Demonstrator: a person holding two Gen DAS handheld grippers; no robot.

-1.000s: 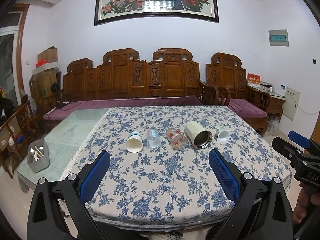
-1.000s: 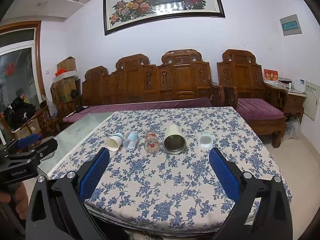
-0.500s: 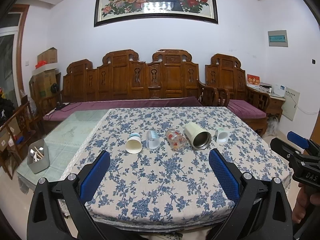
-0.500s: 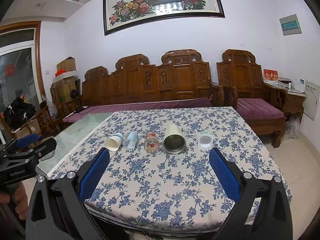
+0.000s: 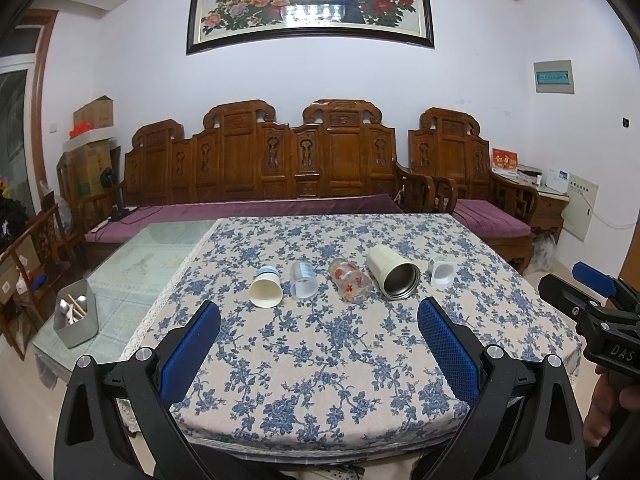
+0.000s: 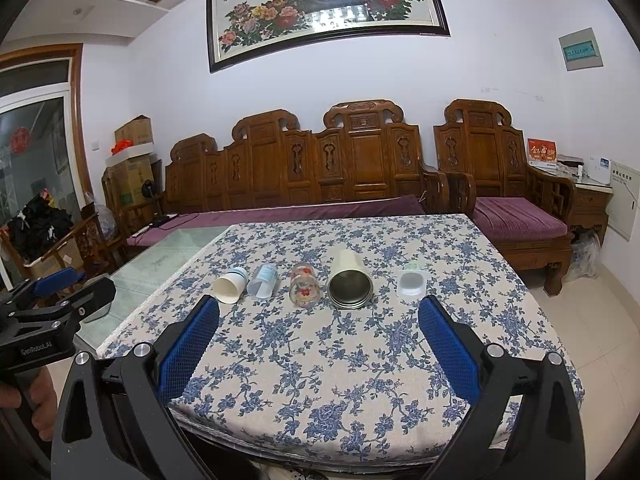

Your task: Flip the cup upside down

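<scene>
Several cups lie on their sides in a row on the flowered tablecloth (image 5: 320, 352): a white paper cup (image 5: 266, 292), a clear plastic cup (image 5: 303, 281), a glass with red flowers (image 5: 349, 286), a cream steel tumbler (image 5: 393, 272) and a small white cup (image 5: 441, 271). The right wrist view shows the same row: paper cup (image 6: 229, 286), clear cup (image 6: 263, 282), flowered glass (image 6: 305, 289), tumbler (image 6: 350, 282), small cup (image 6: 411, 282). My left gripper (image 5: 319, 344) is open and empty, short of the row. My right gripper (image 6: 319, 344) is open and empty, also short of it.
A grey box with utensils (image 5: 76, 318) stands on the glass table (image 5: 152, 264) to the left. A carved wooden sofa (image 5: 280, 176) runs behind the table. The other gripper shows at each view's edge, right (image 5: 592, 312) and left (image 6: 52, 312).
Almost nothing has changed; both grippers stay open and the views shift only slightly.
</scene>
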